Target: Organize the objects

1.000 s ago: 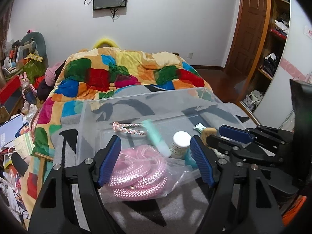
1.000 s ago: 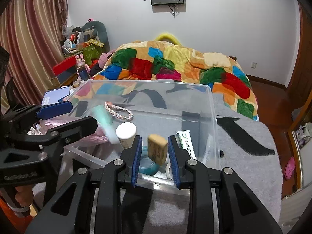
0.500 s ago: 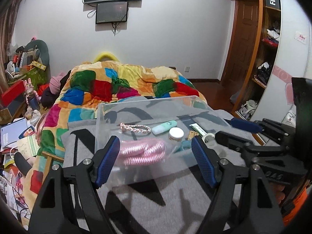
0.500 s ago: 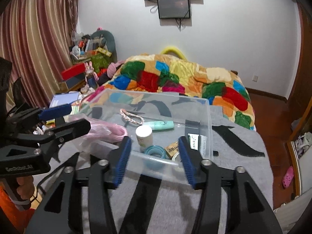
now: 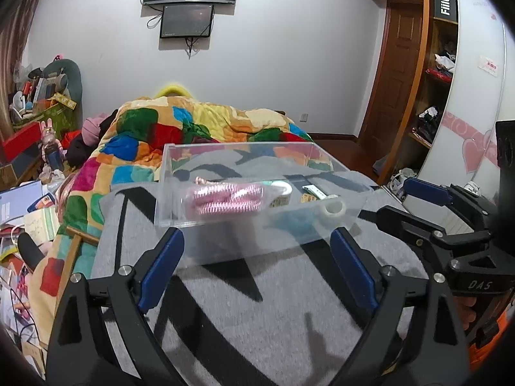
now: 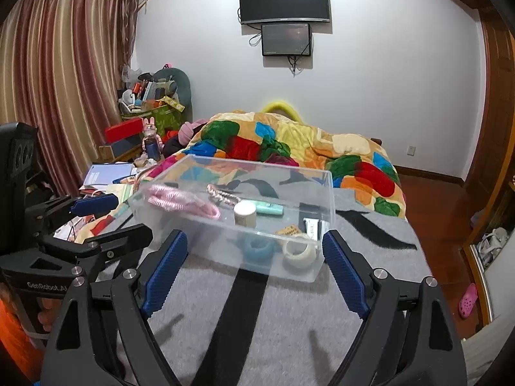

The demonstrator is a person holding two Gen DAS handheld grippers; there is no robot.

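Observation:
A clear plastic bin (image 5: pixel 225 236) (image 6: pixel 318 193) stands on a grey and black blanket (image 5: pixel 257 315) (image 6: pixel 273 315). Inside lie a bagged pink rope (image 5: pixel 225 197) (image 6: pixel 180 201), a braided cord (image 6: pixel 222 194), a white-capped jar (image 6: pixel 245 214), a mint tube (image 6: pixel 269 208), a blue tape roll (image 6: pixel 257 248), a white tape roll (image 5: pixel 334 208) (image 6: pixel 299 252), a tan block (image 6: pixel 289 230) and a small white packet (image 5: pixel 313 190). My left gripper (image 5: pixel 257 270) is open and empty, near the bin's front. My right gripper (image 6: pixel 254 268) is open and empty, also in front of the bin.
A bed with a multicoloured quilt (image 5: pixel 193 128) (image 6: pixel 289 141) lies behind the bin. Cluttered books and boxes (image 5: pixel 29 173) (image 6: pixel 135 148) are on the left. A wooden door (image 5: pixel 399 83) and shelves (image 5: pixel 441 74) are on the right. Screens (image 6: pixel 285 3) hang on the far wall.
Both grippers pulled back and up from the bin. The right gripper let go of the tan block, which now lies in the bin, and opened wide. The pink rope bag lies inside.

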